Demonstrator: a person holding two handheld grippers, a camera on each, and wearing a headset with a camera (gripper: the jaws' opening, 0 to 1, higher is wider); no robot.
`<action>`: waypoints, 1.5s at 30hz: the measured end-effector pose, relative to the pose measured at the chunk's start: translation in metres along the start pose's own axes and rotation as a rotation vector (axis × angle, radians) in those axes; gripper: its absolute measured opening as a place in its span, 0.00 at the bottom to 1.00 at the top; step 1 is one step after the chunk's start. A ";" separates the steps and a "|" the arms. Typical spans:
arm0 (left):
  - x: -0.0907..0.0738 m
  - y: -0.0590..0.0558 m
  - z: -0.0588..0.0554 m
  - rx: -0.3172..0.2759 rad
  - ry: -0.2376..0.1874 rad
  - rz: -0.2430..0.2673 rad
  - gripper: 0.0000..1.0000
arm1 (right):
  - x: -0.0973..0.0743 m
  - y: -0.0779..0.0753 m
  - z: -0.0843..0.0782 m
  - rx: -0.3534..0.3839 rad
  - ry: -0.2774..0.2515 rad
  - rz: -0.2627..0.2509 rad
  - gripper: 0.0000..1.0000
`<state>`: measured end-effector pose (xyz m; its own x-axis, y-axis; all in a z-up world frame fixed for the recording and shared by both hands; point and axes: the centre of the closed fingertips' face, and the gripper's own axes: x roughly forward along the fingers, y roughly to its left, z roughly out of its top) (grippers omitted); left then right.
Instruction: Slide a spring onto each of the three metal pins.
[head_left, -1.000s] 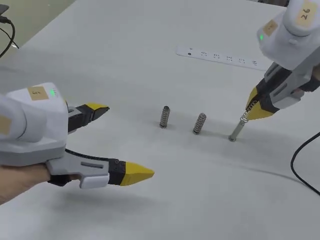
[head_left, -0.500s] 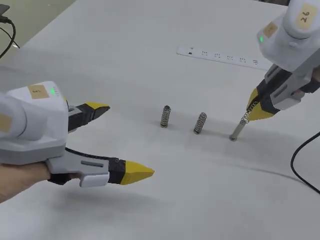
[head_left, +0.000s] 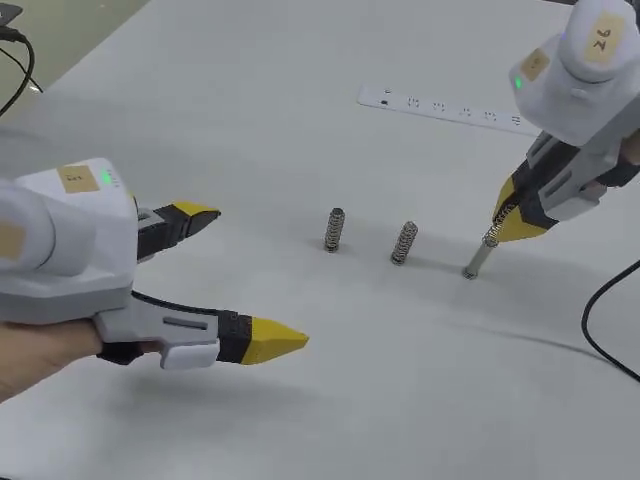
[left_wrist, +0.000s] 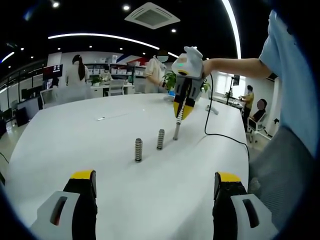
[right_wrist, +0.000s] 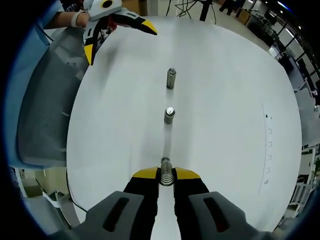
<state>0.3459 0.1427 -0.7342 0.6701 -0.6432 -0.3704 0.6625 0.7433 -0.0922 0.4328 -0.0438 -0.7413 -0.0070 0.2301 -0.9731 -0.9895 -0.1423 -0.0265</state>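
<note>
Spring (head_left: 491, 238) is pinched in my right gripper (head_left: 516, 226), jaws closed on it, with its lower end at the top of the last pin (head_left: 473, 263). I'd line it up with the pin's axis, push straight down, and let go only once it's seated. Left spring (head_left: 334, 230) and middle spring (head_left: 403, 242) already sit on their pins. Left gripper (head_left: 250, 278) is wide open, empty, well apart.

The right gripper (head_left: 508, 228) seems to pinch a spring (head_left: 491, 238) atop the bare pin (head_left: 475, 261); the left gripper (head_left: 260, 277) hangs spread wide.
</note>
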 end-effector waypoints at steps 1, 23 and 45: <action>0.000 0.001 0.000 0.002 0.002 0.002 0.96 | 0.000 0.001 0.000 0.003 -0.001 0.004 0.08; -0.004 0.007 -0.003 -0.008 0.012 0.015 0.94 | 0.023 0.000 -0.006 -0.013 0.036 0.033 0.08; -0.004 0.011 -0.007 -0.018 0.017 0.019 0.94 | 0.046 -0.005 -0.012 -0.011 0.064 0.052 0.08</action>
<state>0.3479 0.1546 -0.7396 0.6764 -0.6262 -0.3878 0.6440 0.7583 -0.1013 0.4387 -0.0444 -0.7884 -0.0491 0.1603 -0.9859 -0.9863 -0.1632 0.0226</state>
